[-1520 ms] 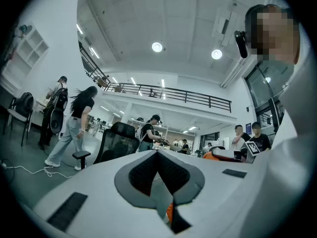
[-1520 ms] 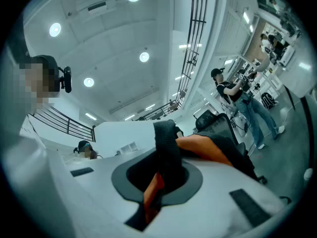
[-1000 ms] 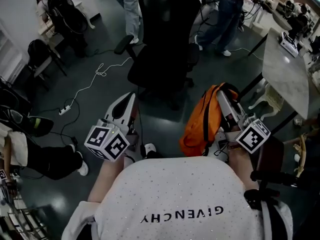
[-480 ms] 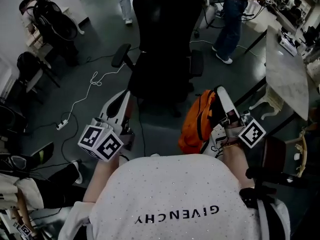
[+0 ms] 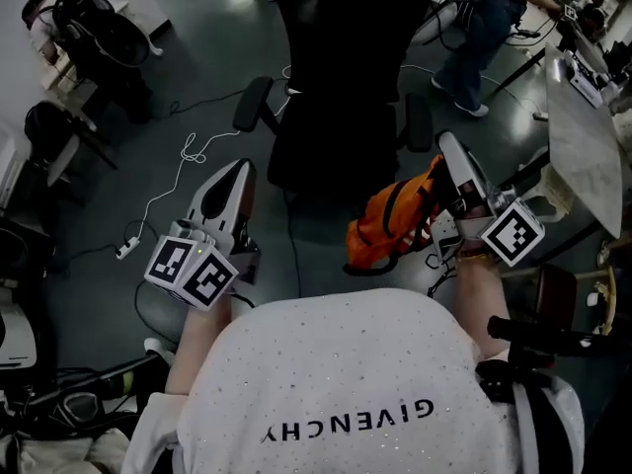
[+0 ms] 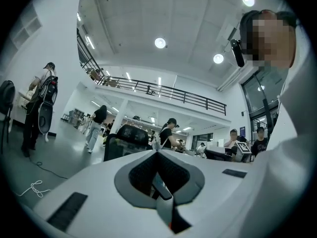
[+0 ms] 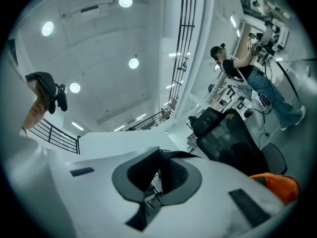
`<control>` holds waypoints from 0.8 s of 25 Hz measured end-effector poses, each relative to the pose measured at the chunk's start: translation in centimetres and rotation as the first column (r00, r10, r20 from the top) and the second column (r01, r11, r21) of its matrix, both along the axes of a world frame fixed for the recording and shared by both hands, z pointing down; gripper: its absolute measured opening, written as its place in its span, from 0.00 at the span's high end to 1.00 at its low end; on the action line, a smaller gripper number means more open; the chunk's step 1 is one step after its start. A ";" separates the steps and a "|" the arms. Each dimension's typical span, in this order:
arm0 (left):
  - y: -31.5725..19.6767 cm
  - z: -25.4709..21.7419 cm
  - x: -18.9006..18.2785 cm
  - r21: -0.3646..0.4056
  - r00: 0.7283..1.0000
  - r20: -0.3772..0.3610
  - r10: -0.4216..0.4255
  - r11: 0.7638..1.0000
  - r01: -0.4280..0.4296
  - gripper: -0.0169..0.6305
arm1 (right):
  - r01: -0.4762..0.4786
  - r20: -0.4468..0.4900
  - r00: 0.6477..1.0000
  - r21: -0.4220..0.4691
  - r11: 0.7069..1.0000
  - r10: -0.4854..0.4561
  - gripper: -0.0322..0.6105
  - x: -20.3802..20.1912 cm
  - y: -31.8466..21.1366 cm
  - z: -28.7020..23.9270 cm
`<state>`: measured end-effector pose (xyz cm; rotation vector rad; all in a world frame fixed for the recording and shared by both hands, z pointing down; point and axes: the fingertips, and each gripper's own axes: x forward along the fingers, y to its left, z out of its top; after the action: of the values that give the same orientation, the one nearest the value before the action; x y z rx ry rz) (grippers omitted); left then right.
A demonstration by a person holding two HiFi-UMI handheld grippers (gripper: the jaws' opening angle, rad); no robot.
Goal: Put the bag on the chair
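While a speckled white shirt (image 5: 326, 383) fills the foreground, the smooth white left gripper (image 5: 237, 174) points ahead, its jaws pressed together on nothing. The right gripper (image 5: 450, 148) pinches a black strap (image 7: 181, 154) of the crumpled orange fabric bag (image 5: 390, 220), which hangs beside it, near the black padded office chair (image 5: 336, 87).

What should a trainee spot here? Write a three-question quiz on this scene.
1. True or false: the bag lies on the chair.
2. What hangs from the right hand-held gripper: A box, B bag, C cup?
3. Fill in: the bag's colour is ____.

Key: 1 false, it hangs short of the chair; 2 B; 3 orange.
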<state>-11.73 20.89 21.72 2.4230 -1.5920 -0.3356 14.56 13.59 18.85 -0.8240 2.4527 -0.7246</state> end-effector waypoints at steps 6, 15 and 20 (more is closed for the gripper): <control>-4.9 -1.5 -5.3 -0.028 0.999 -0.042 -0.010 1.000 0.008 0.97 | -0.002 -0.064 0.998 -0.036 0.999 -0.001 0.95 -5.6 -5.2 -1.5; -7.1 1.6 -3.5 -0.015 0.999 -0.005 -0.044 0.999 0.044 0.97 | 0.087 -0.089 0.992 -0.026 0.996 -0.088 0.95 -6.0 -9.0 2.4; -12.1 1.8 -5.6 -0.039 0.996 -0.021 -0.088 0.995 0.088 0.97 | 0.152 -0.113 0.981 -0.045 0.987 -0.157 0.95 -8.3 -14.5 3.2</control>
<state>-17.34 8.74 23.52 2.3175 -1.6834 -0.3433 6.30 -0.90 22.06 -0.7129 2.6384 -0.7986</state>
